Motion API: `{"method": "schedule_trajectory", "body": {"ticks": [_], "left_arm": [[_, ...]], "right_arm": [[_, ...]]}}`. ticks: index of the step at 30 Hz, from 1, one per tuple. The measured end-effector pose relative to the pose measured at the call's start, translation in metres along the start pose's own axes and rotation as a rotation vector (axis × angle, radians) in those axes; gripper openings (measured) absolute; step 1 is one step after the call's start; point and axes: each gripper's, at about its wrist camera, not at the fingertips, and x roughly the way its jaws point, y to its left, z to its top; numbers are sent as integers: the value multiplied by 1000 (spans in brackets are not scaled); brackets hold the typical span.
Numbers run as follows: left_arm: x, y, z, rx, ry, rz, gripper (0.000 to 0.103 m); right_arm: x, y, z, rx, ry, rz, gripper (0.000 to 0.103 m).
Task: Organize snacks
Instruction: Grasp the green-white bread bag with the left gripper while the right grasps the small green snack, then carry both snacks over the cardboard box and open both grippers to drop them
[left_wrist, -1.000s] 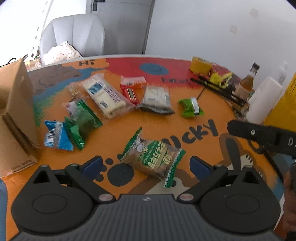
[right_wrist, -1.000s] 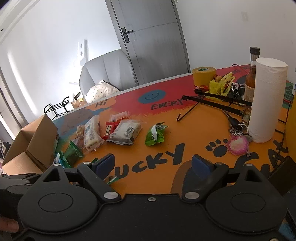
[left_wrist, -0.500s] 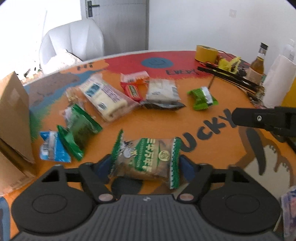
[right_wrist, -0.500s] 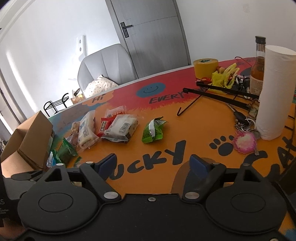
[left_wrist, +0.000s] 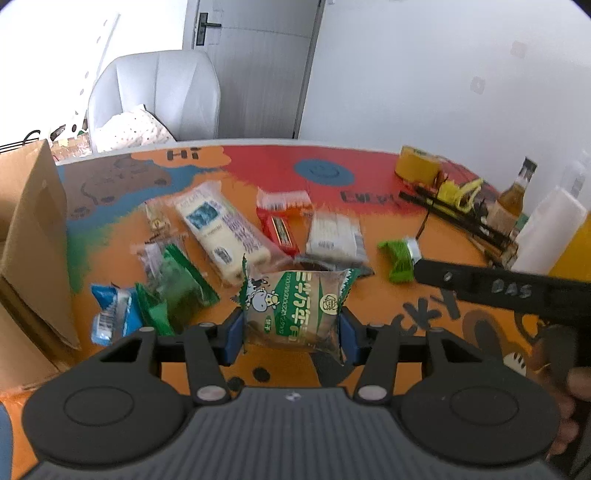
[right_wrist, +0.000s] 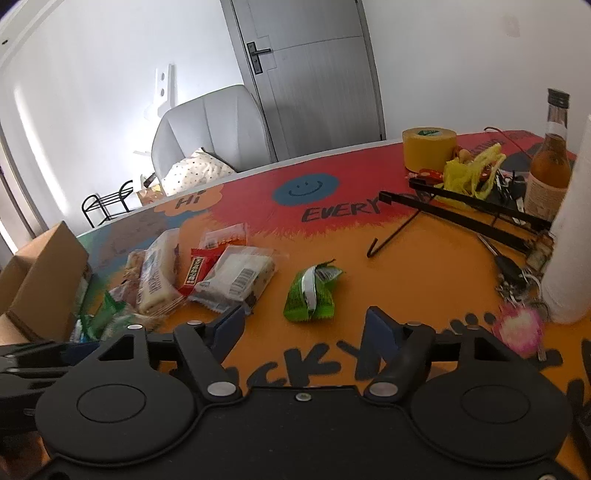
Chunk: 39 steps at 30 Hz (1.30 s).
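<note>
Crinkly green-and-white film wraps the brown cake packet, pinched between the blue pads of the left gripper, whose jaws have just been closing, near the front of the glossy orange table. Right gripper has its jaws parted and just been narrowing, nothing between them; a crumpled lime wrapper lies just beyond. Cardboard box stands far left.

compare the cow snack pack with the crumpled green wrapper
The cow snack pack is clamped between the left tongs, tilted up; the crumpled green wrapper lies loose on the table, ahead of the open right tongs. The pack looks full, the wrapper squashed. Both are green.
</note>
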Motion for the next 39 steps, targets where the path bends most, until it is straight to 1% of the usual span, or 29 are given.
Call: {"method": "schedule_trajectory", "body": {"ticks": [4,11,12,14,15,16,17,18,19,22,31,39], "left_arm": [[-3,9,8,-30,-25,-14,51],[-4,19,16,-47,-51,-2,51],[-4,20,16,-47,-53,-2,51],[-4,23,17,-47,-56,2,51],[-4,24,17,-49,-55,1,51],[-4,25,16,-52,-55,1,51],[-5,26,17,-56,-55,2,51],[-6,27,16,-57,-57,2,51],[-8,28,16,-57,-60,2,51],[-14,29,16,-55,-67,2,51],[-37,31,14,-53,-98,-1,51],[-60,38,16,-69,-134,12,51]], "right_arm": [[11,1,3,-7,3,-9,66],[25,5,6,-26,8,-47,62],[27,5,6,-28,9,-49,60],[33,6,7,-30,18,-56,53],[36,7,7,-33,22,-60,42],[39,7,7,-39,30,-67,33],[41,7,7,-41,44,-74,33],[40,7,7,-36,39,-72,29],[38,7,7,-36,36,-69,19],[28,10,8,-41,18,-58,12],[-1,22,6,-46,-23,4,3],[-27,43,9,-77,-73,62,2]]}}
